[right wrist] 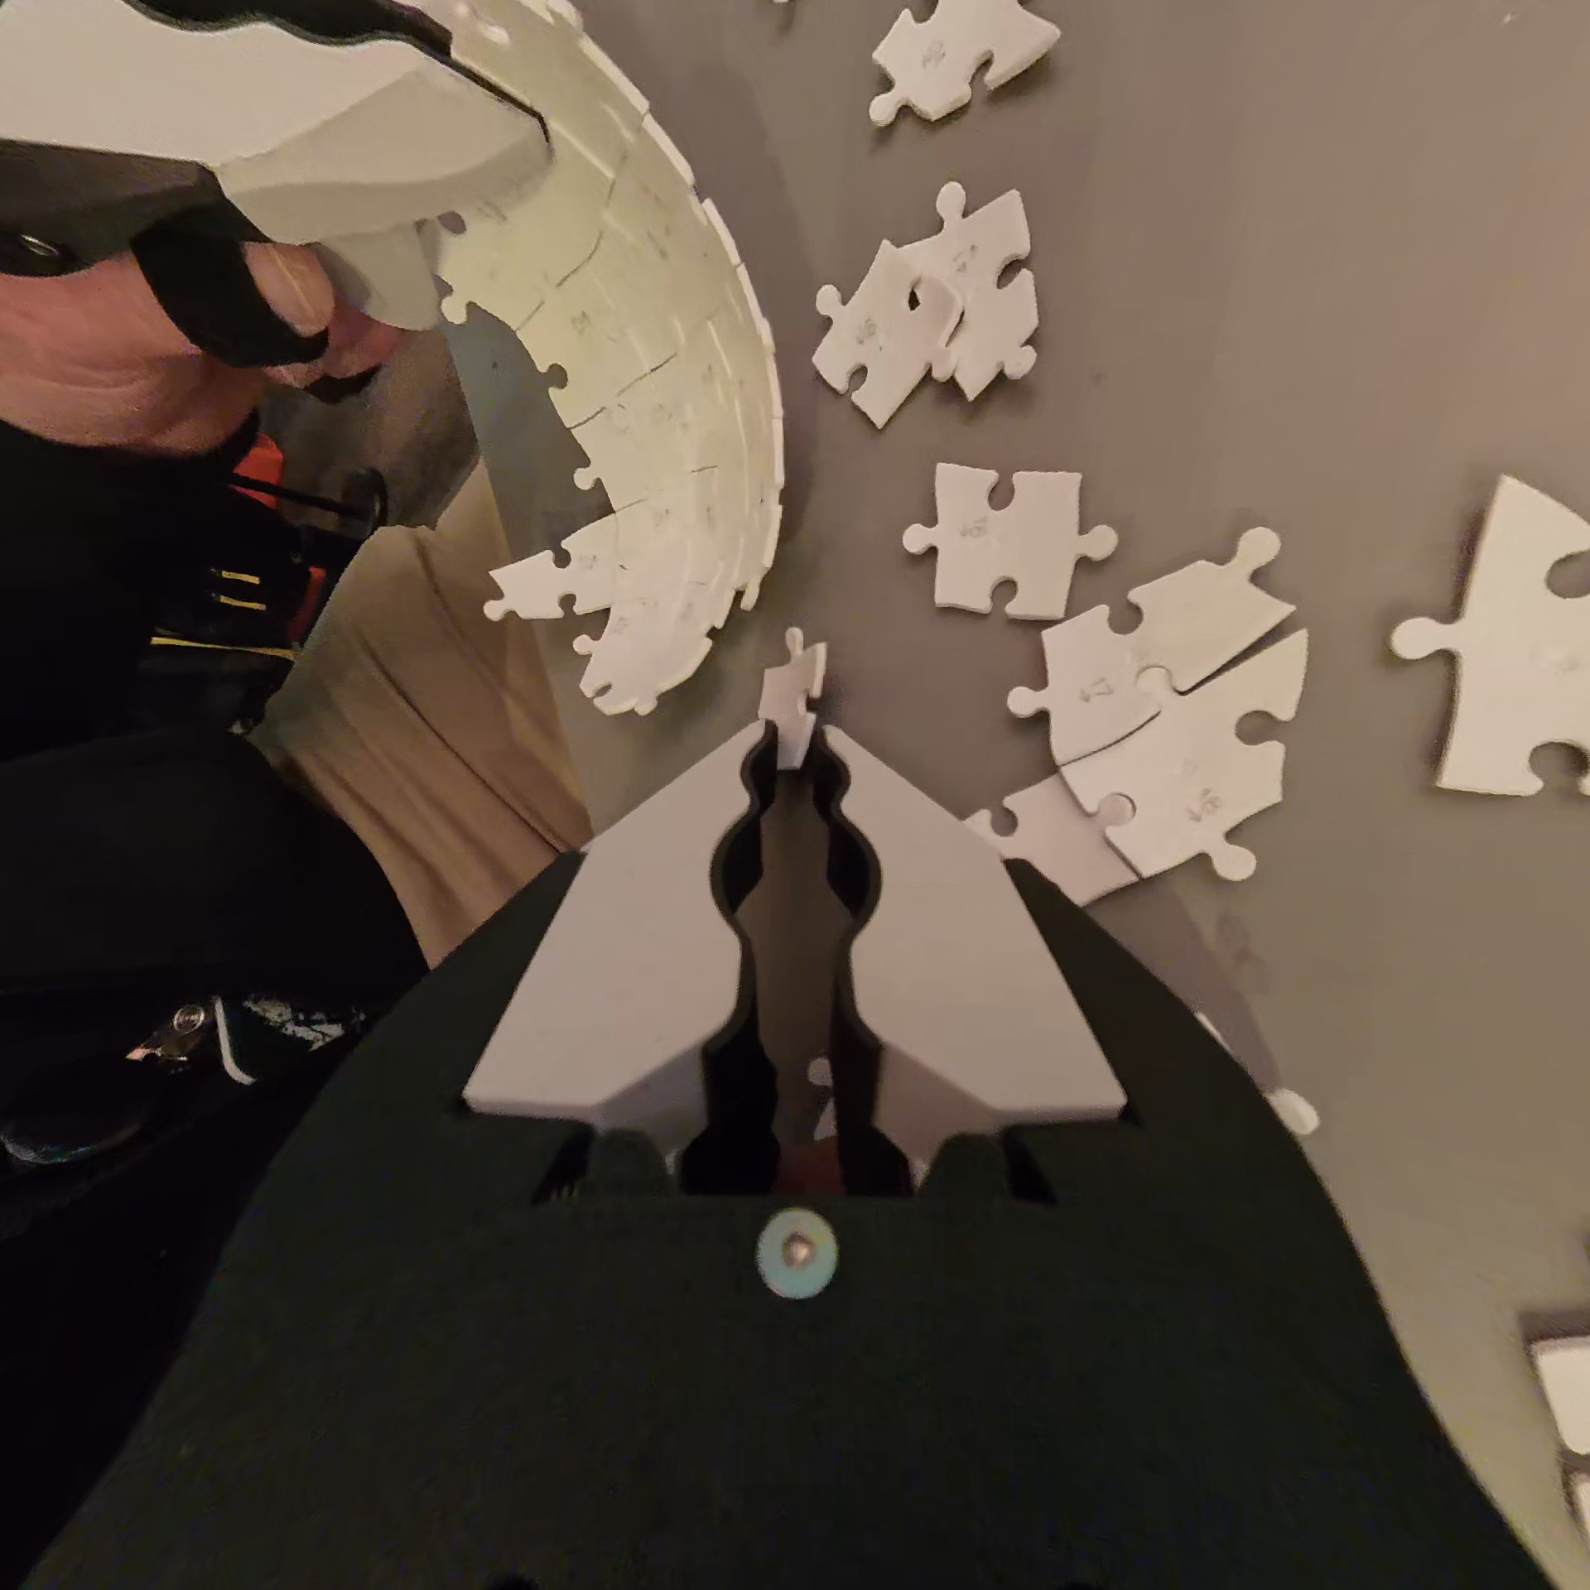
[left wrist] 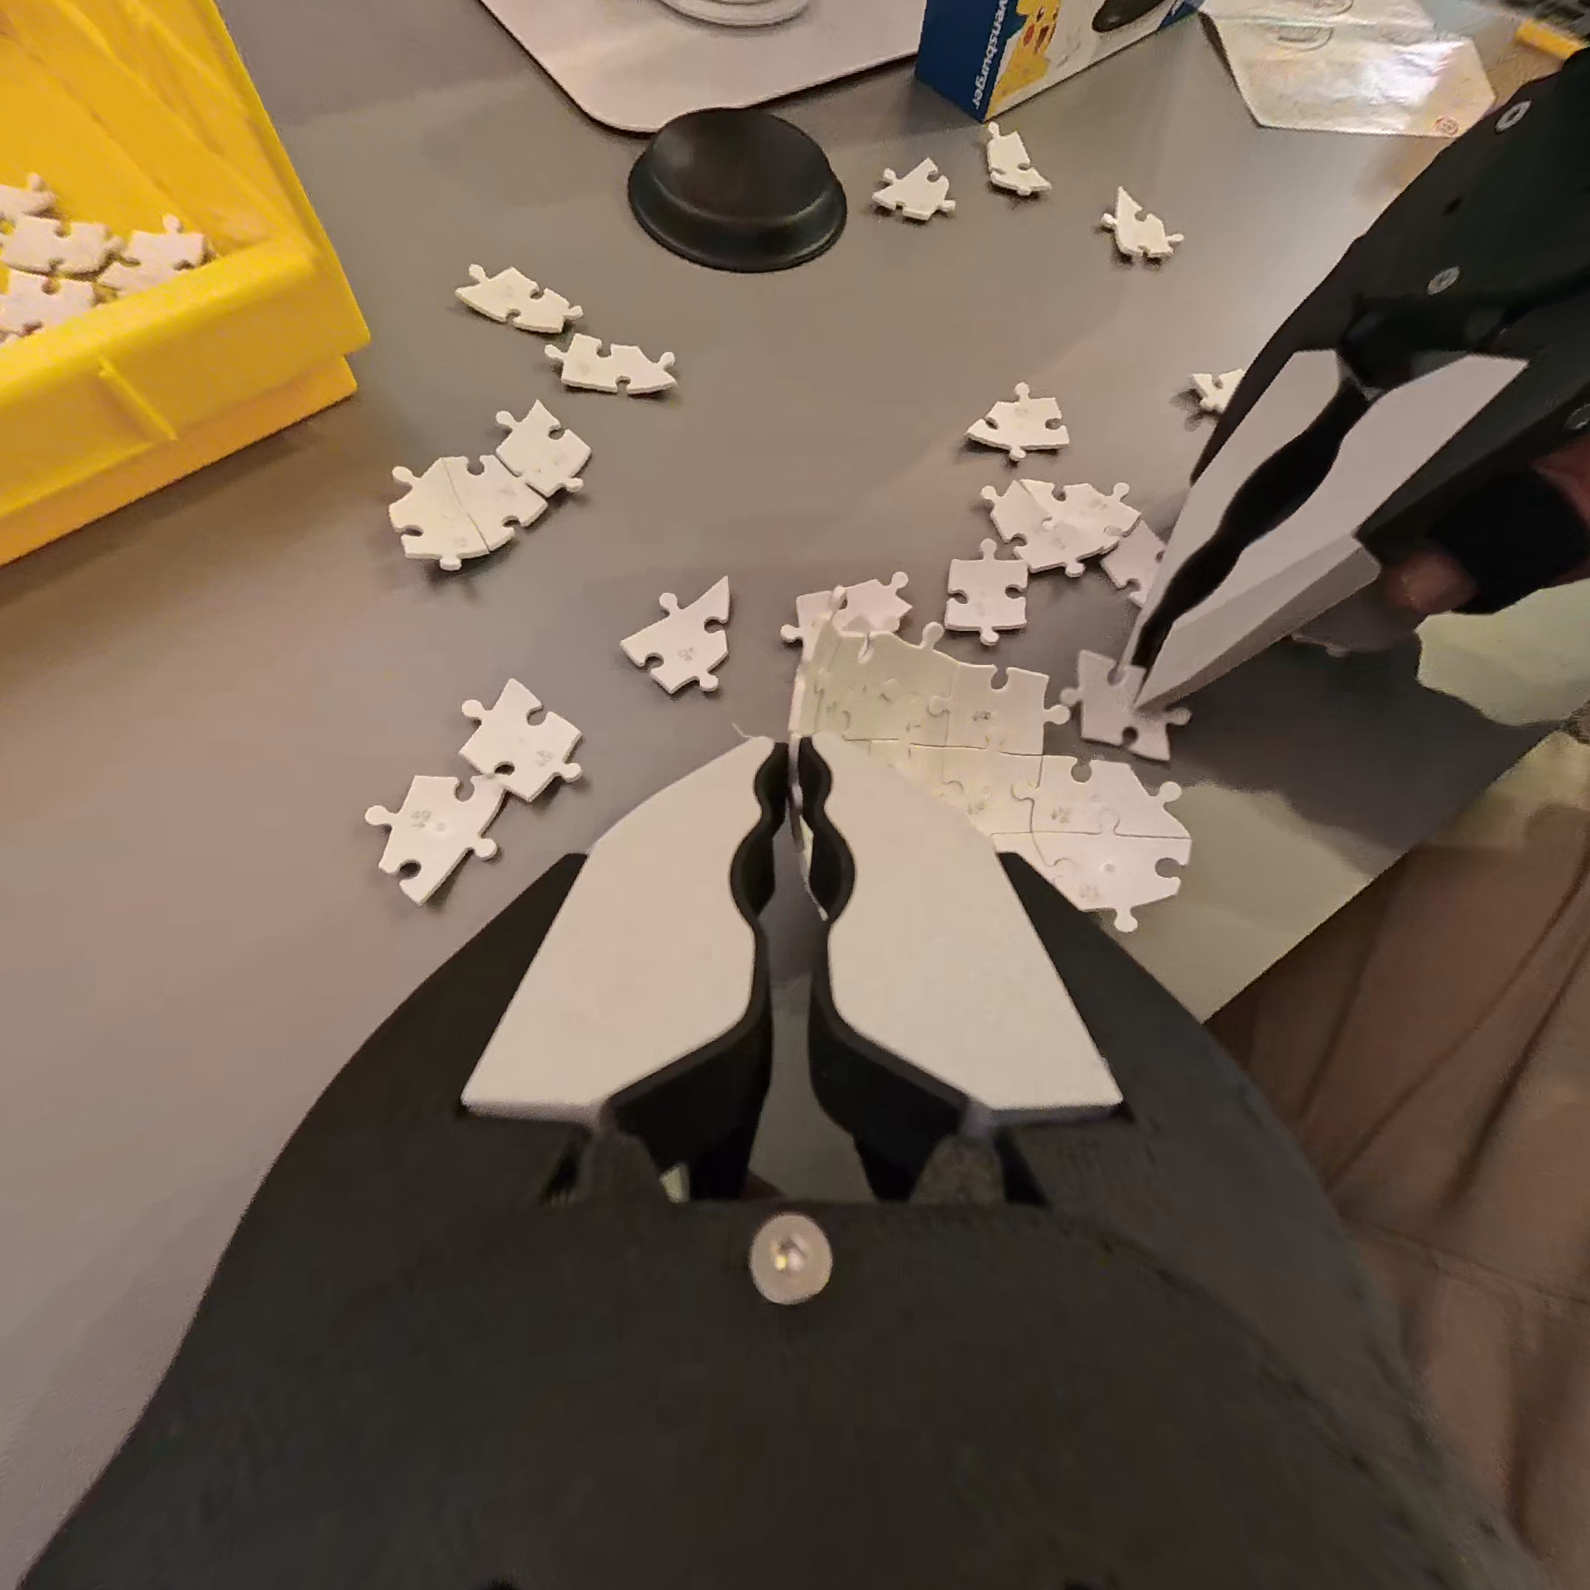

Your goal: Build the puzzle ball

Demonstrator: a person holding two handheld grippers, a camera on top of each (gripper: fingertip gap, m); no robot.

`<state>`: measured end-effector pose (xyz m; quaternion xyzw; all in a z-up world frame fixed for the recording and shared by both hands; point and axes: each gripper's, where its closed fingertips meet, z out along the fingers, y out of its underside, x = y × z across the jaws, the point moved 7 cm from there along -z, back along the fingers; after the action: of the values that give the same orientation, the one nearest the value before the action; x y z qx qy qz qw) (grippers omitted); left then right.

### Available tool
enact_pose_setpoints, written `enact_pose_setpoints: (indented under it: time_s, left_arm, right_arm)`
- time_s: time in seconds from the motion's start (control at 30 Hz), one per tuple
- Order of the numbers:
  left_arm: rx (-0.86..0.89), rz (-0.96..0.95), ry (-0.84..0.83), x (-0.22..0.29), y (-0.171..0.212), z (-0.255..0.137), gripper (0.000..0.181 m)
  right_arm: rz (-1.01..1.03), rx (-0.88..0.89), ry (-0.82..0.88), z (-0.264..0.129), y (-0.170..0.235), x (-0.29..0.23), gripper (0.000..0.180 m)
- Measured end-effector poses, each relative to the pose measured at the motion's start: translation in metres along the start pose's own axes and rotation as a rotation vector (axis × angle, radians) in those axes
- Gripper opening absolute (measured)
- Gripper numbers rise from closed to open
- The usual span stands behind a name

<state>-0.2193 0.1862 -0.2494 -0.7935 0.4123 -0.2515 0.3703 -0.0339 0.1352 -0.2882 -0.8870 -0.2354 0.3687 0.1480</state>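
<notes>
Both claws clamped: left claw [left wrist: 792, 757] on curved shell [left wrist: 1015, 766], right claw [right wrist: 796, 742] on loose piece [right wrist: 796, 701].
Risk: thin tip grip near tabletop [left wrist: 258, 688] front edge; piece may twist, shell seams pop.

matt white puzzle pieces [left wrist: 520, 740]; smooth grey table [left wrist: 258, 688]; glossy yellow plastic bin [left wrist: 172, 361].

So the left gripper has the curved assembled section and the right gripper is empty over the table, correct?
Not quite: the right gripper isn't empty. The right wrist view shows a single white piece pinched between its fingers. The left gripper does grip the curved assembled section.
</notes>
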Motion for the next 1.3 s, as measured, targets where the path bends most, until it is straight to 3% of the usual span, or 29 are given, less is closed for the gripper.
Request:
enact_pose_setpoints:
  time_s: [0.3,0.57,0.87,1.13,1.3]
  left_arm:
    - [0.004,0.039,-0.036,-0.002,0.002,-0.006,0.002]
    - [0.02,0.051,-0.047,-0.007,0.0,-0.011,0.002]
    - [0.053,0.075,-0.076,-0.006,-0.005,-0.013,0.002]
    - [0.111,0.035,-0.133,-0.012,-0.005,-0.013,0.002]
    - [0.158,0.009,-0.17,-0.013,-0.009,-0.013,0.002]
  right_arm:
    - [-0.027,0.014,0.043,-0.008,0.002,-0.004,0.022]
    - [-0.178,-0.033,0.199,-0.004,0.01,-0.02,0.03]
    - [-0.228,-0.029,0.289,0.003,0.009,-0.021,0.006]
    - [-0.219,0.021,0.261,-0.005,0.004,-0.023,0.016]
    - [-0.222,-0.041,0.25,0.002,0.011,-0.024,0.011]
